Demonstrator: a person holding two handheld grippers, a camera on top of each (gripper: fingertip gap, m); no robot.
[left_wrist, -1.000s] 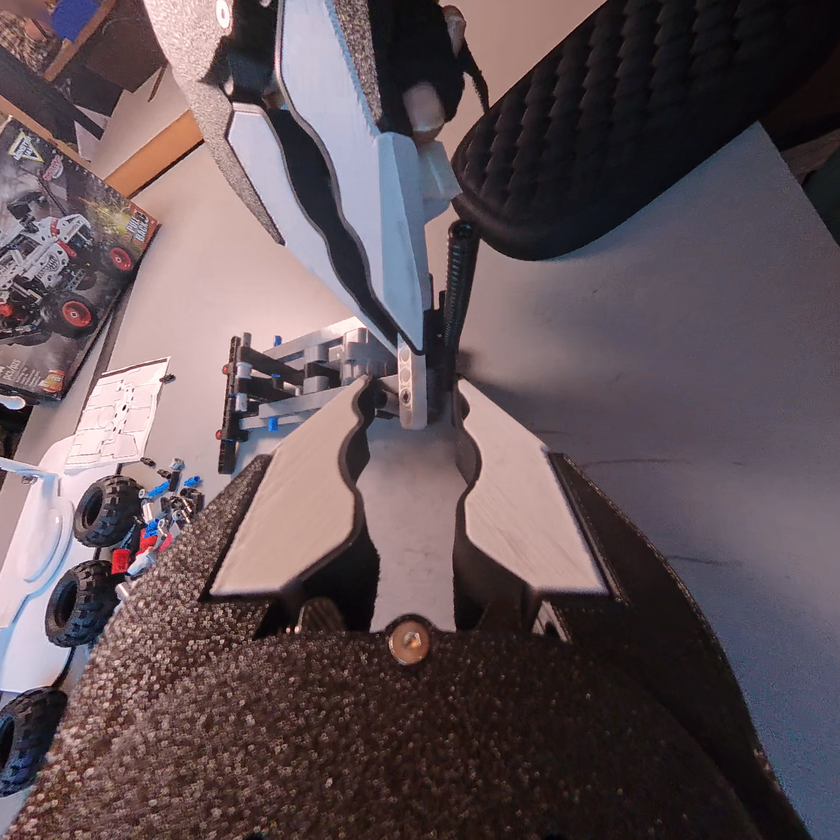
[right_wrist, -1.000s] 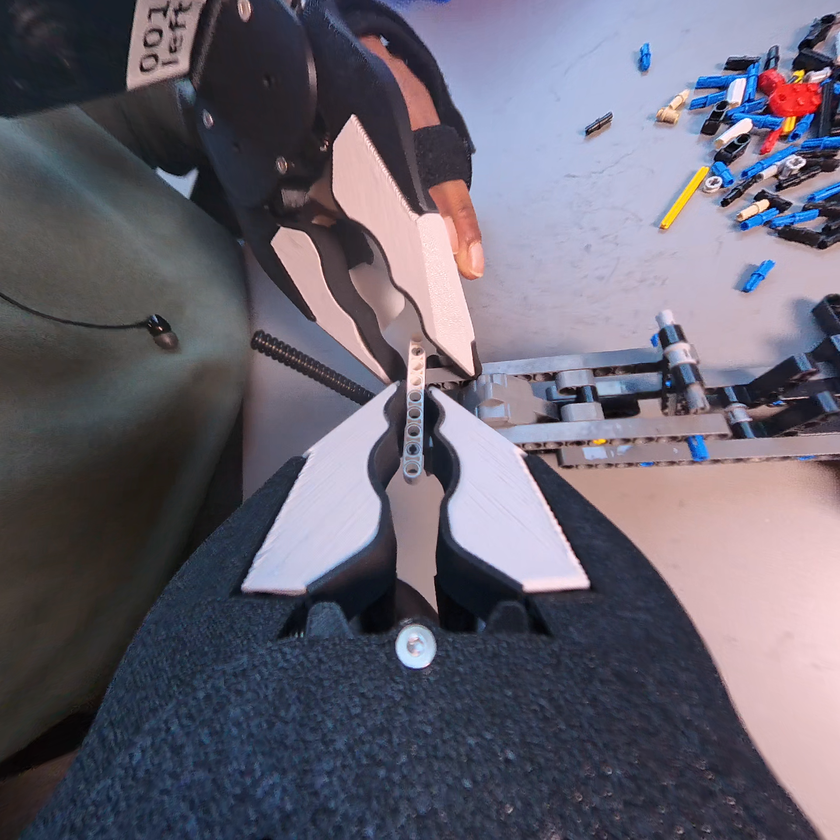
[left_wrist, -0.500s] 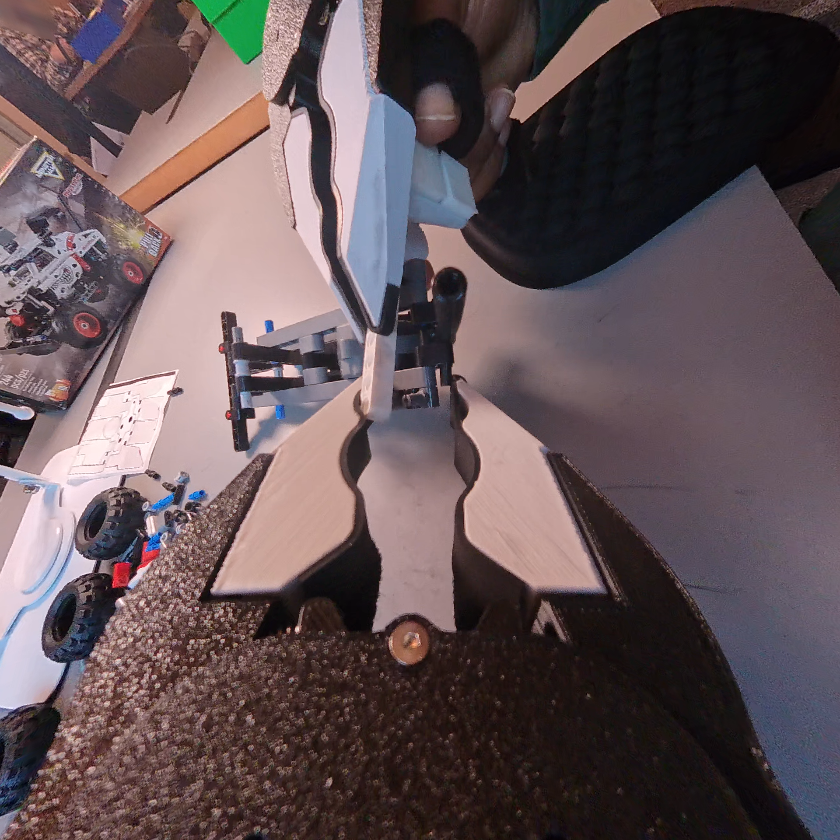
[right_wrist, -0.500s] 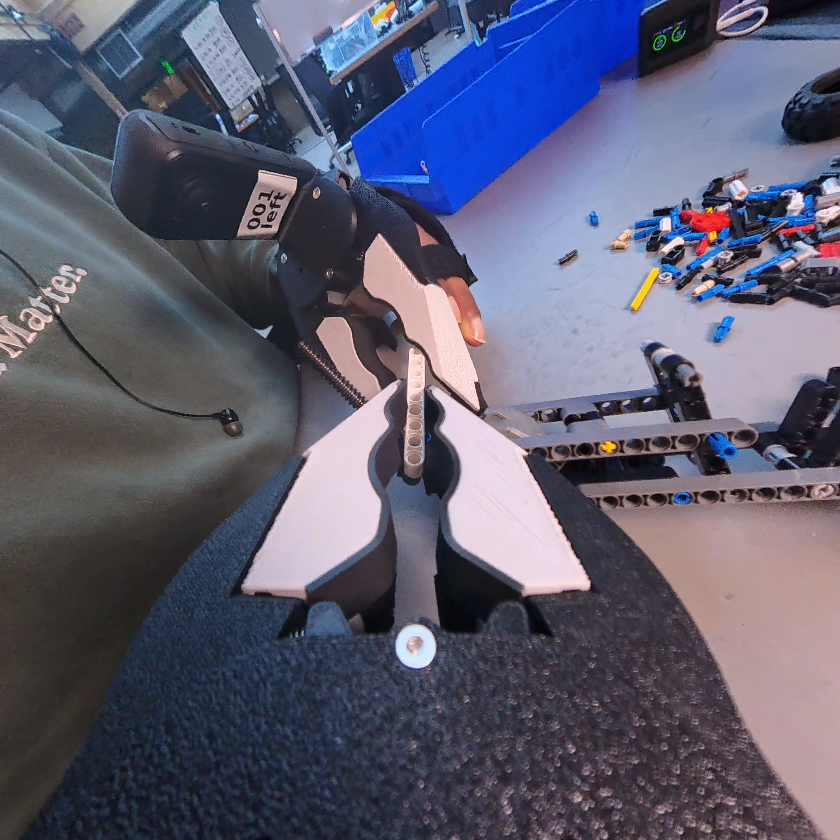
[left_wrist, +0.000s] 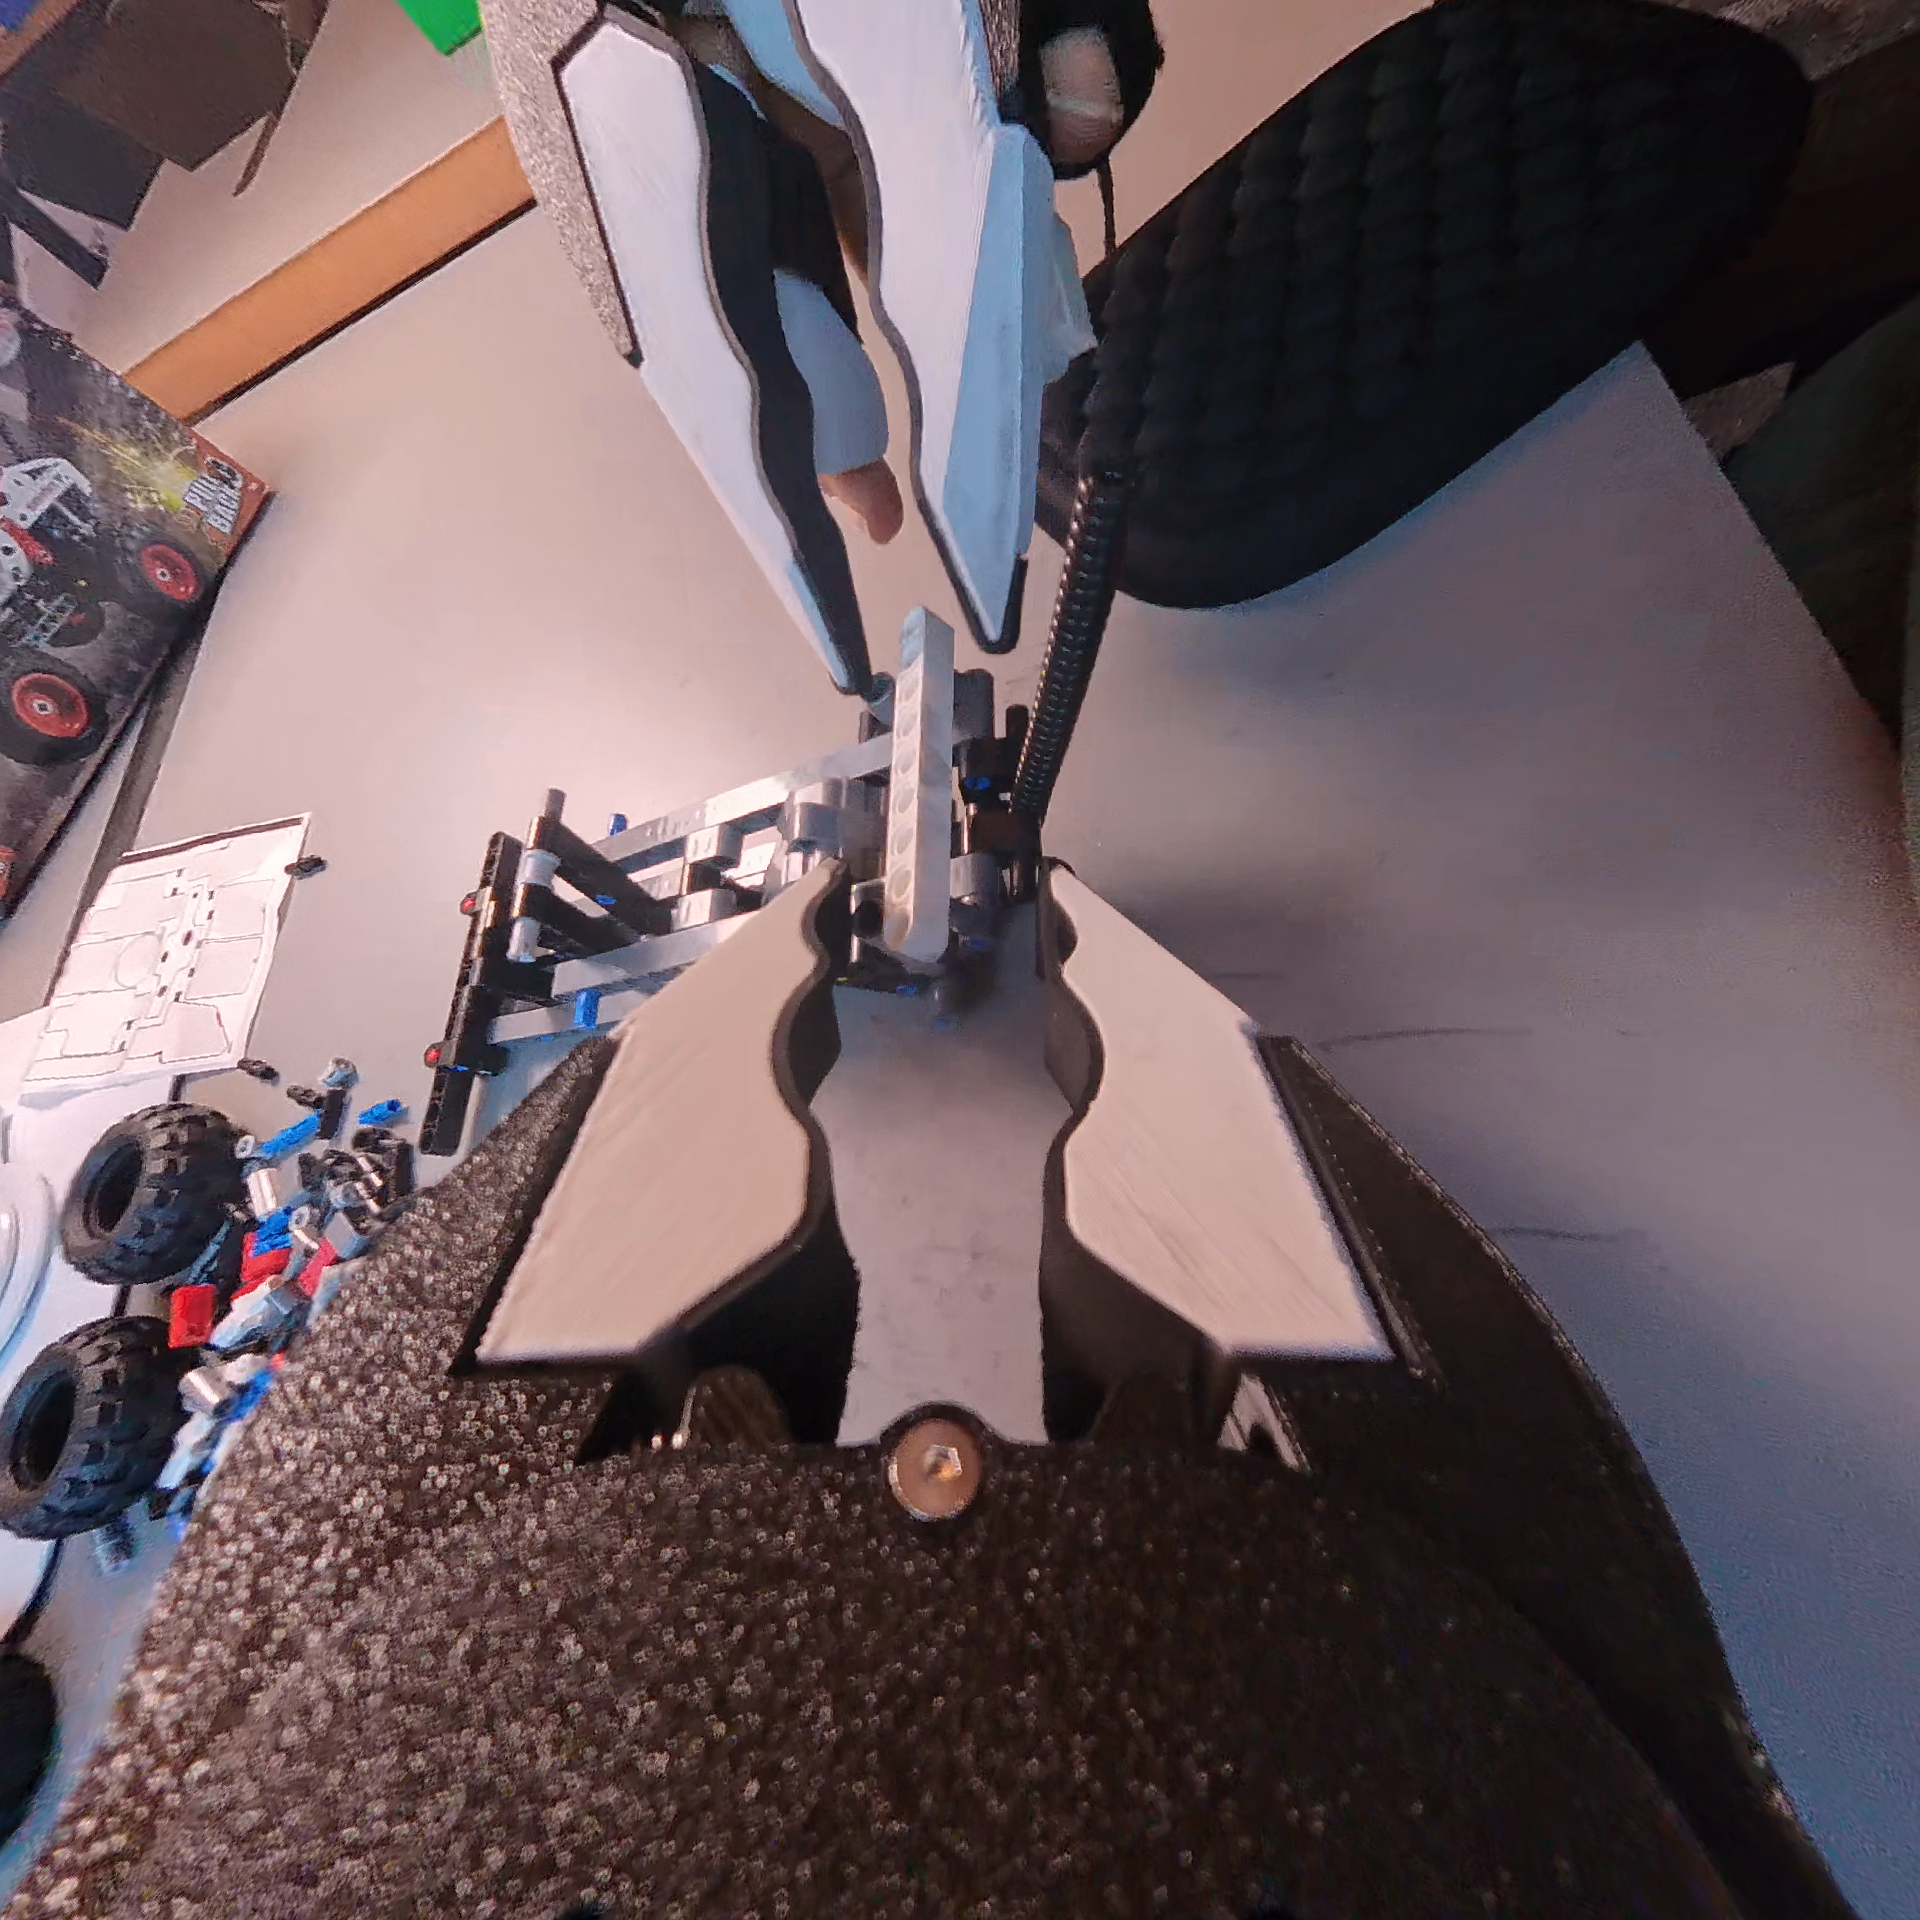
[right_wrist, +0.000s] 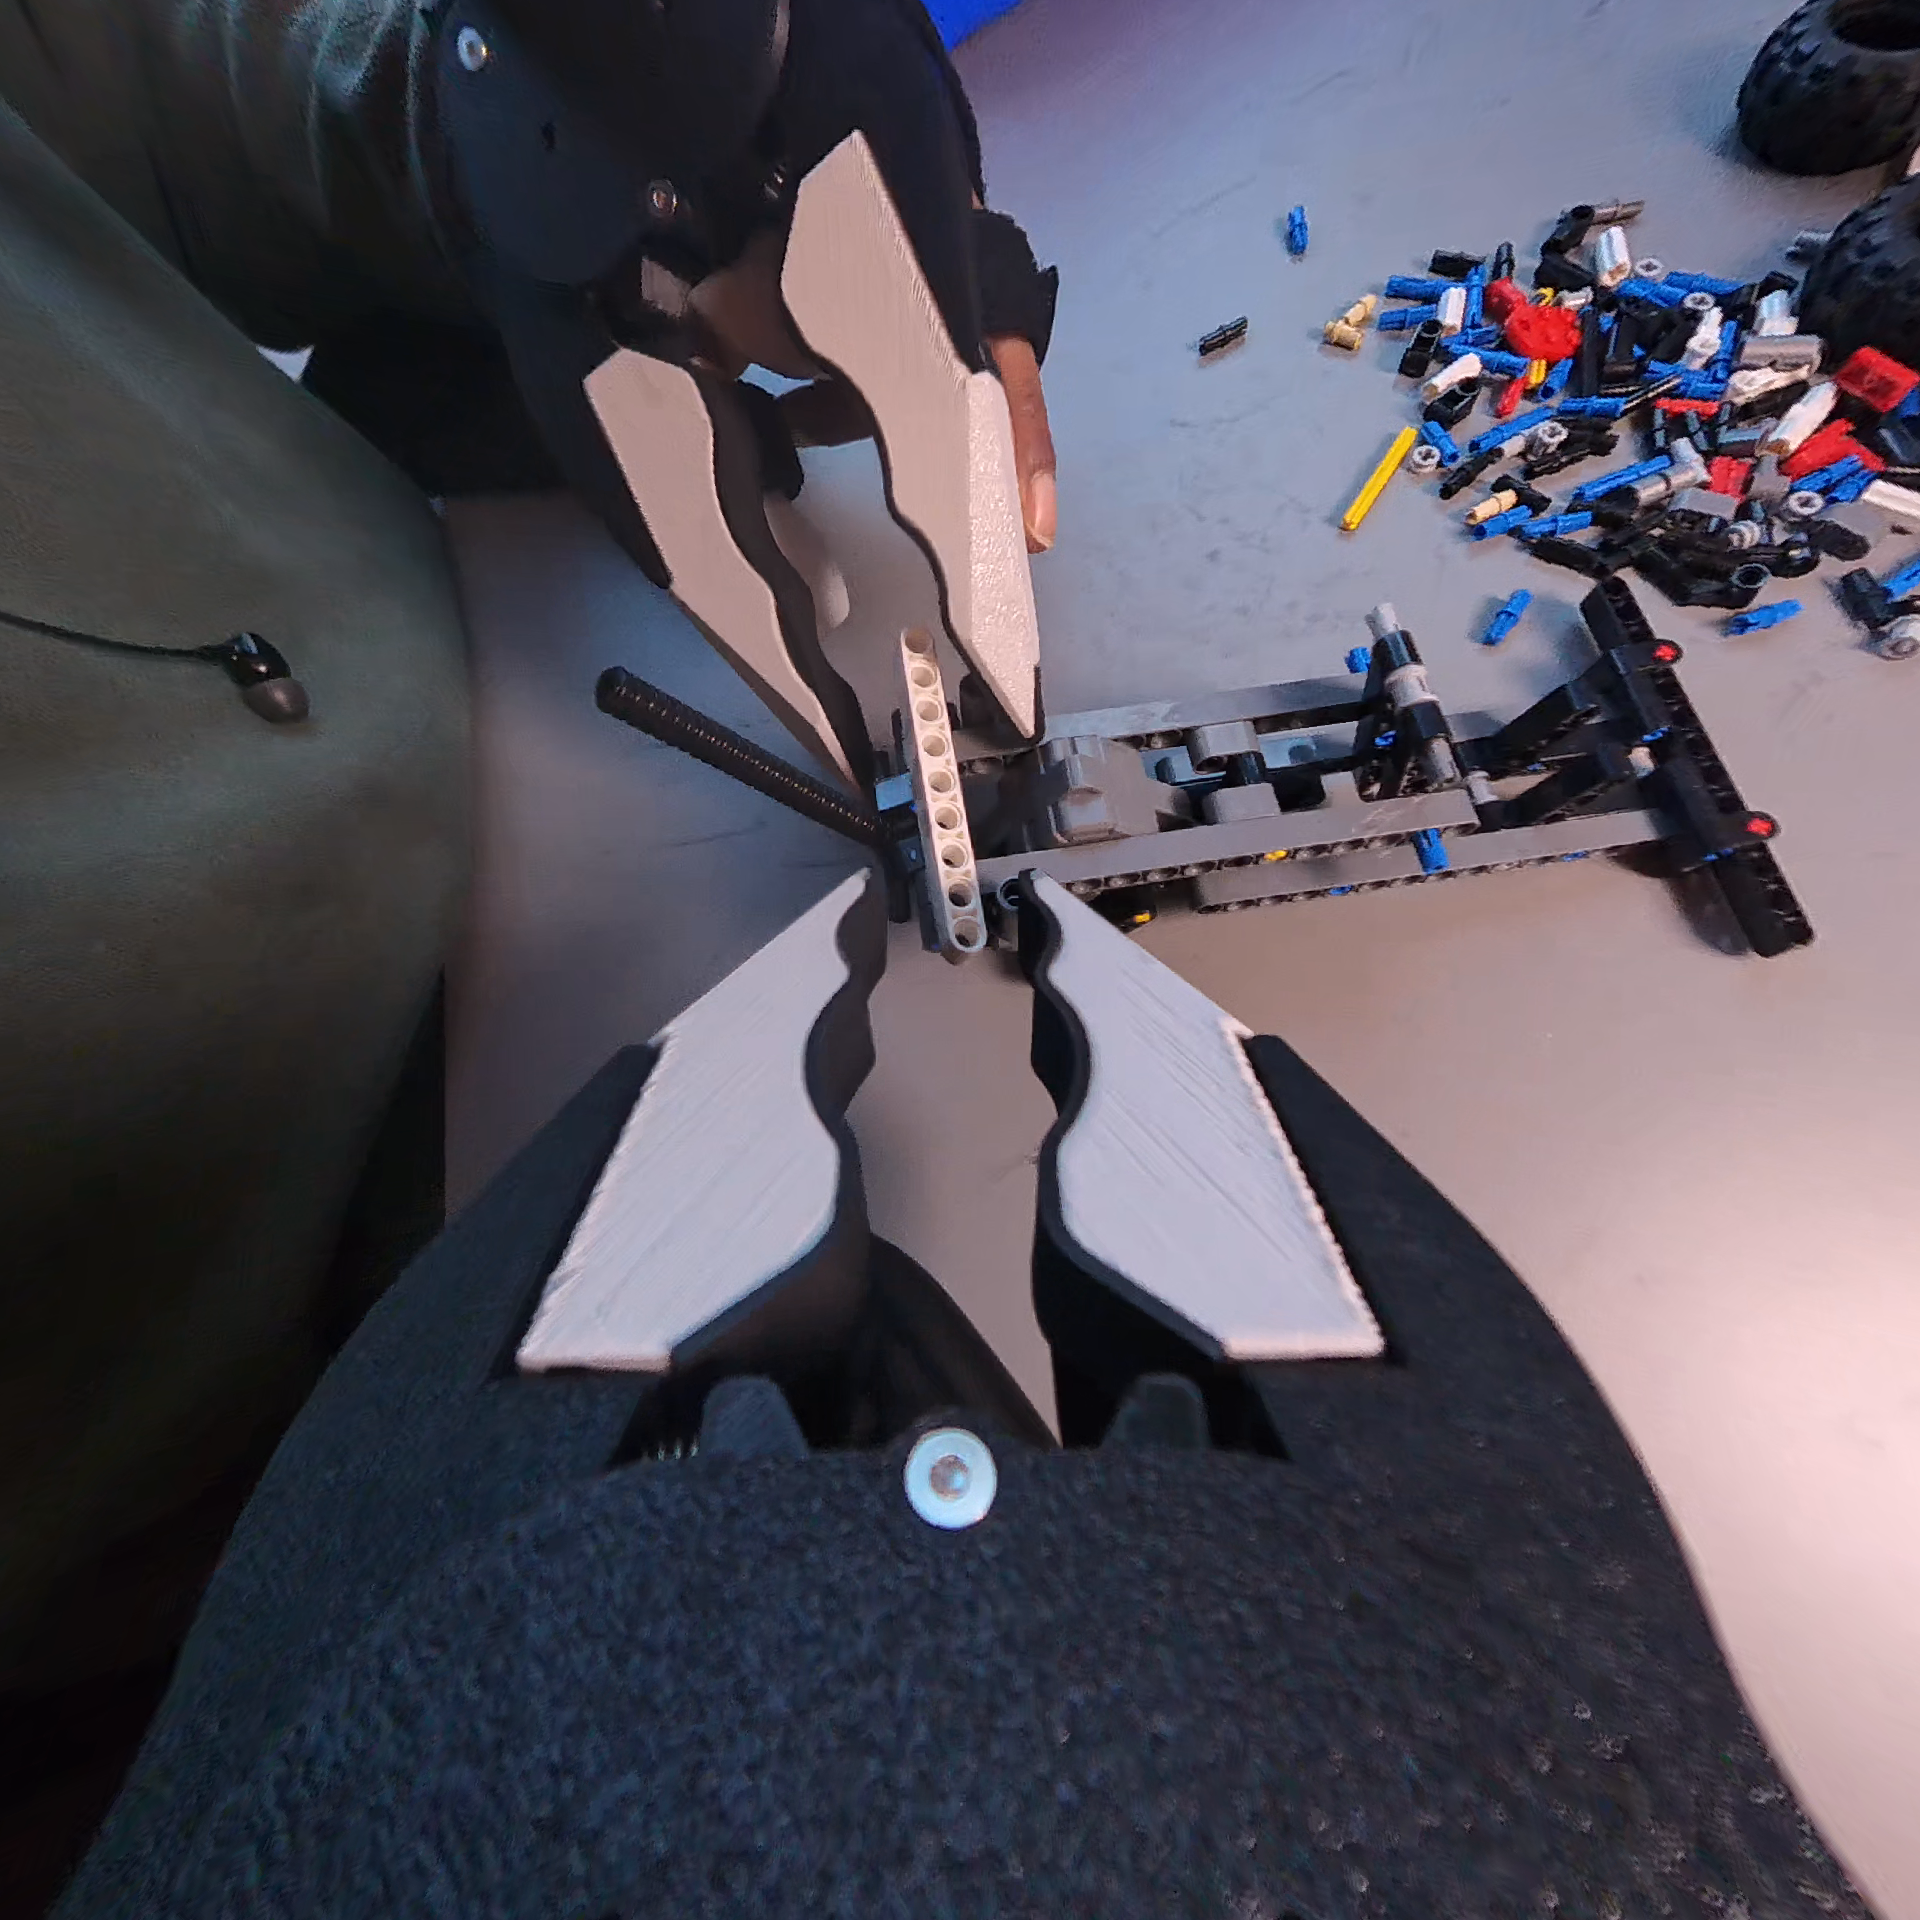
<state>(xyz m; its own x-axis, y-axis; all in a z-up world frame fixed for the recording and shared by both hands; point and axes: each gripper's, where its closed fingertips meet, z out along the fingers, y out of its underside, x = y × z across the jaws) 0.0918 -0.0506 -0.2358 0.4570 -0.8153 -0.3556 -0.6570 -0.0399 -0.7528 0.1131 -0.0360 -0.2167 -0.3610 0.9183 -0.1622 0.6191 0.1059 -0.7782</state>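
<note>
Flanking pale holed beam (right_wrist: 940, 810) on grey frame (right_wrist: 1320, 831), both spread grippers.

beam (right_wrist: 940, 805) upright on frame (right_wrist: 1340, 821), loose parts (right_wrist: 1662, 416) behind

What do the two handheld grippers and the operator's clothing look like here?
Both the left gripper and right gripper have black textured bodies, flat white fingers with wavy black inner edges, and a silver screw. The person wears black fingerless gloves and a dark green top.
</note>
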